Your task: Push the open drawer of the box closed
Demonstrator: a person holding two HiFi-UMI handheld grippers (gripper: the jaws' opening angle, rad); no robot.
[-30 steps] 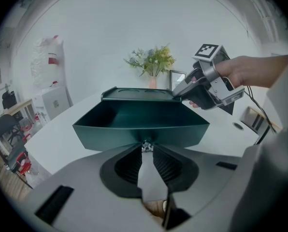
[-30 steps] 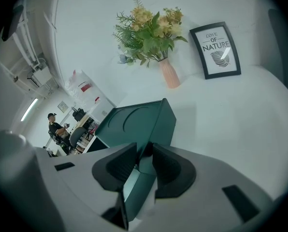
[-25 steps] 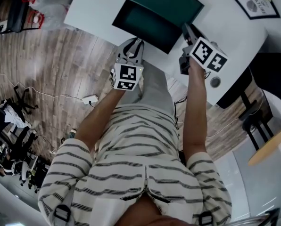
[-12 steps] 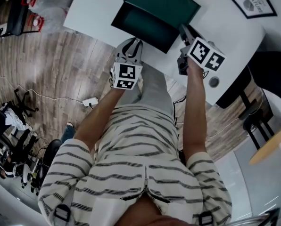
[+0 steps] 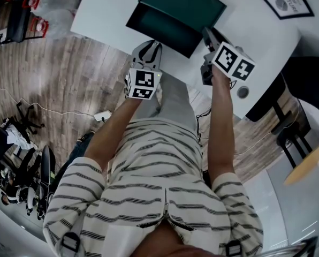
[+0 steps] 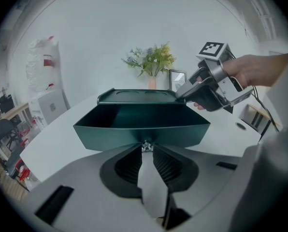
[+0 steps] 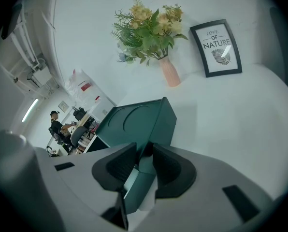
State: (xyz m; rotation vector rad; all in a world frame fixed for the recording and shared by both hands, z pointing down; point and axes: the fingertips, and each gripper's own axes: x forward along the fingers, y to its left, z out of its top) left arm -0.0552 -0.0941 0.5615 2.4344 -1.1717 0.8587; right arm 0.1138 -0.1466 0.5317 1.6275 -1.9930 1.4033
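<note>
A dark green box [image 5: 187, 1] stands on the white table [image 5: 258, 42], its drawer [image 5: 160, 30] pulled out toward me. In the left gripper view the drawer [image 6: 141, 125] is wide and empty, with a small metal knob [image 6: 145, 146] on its front. My left gripper [image 6: 145, 150] has its tips on either side of that knob, shut on it. In the head view the left gripper [image 5: 151, 44] meets the drawer front. My right gripper [image 7: 145, 152] is shut on the box [image 7: 134, 120] at its front right corner edge. The left gripper view shows the right gripper [image 6: 182, 94] at that corner.
A pink vase of flowers [image 7: 171, 74] and a framed print [image 7: 217, 47] stand at the back of the table. A round grommet [image 5: 244, 93] sits near the table's right edge. A black chair [image 5: 306, 82] and a wooden stool [image 5: 304, 165] stand to the right.
</note>
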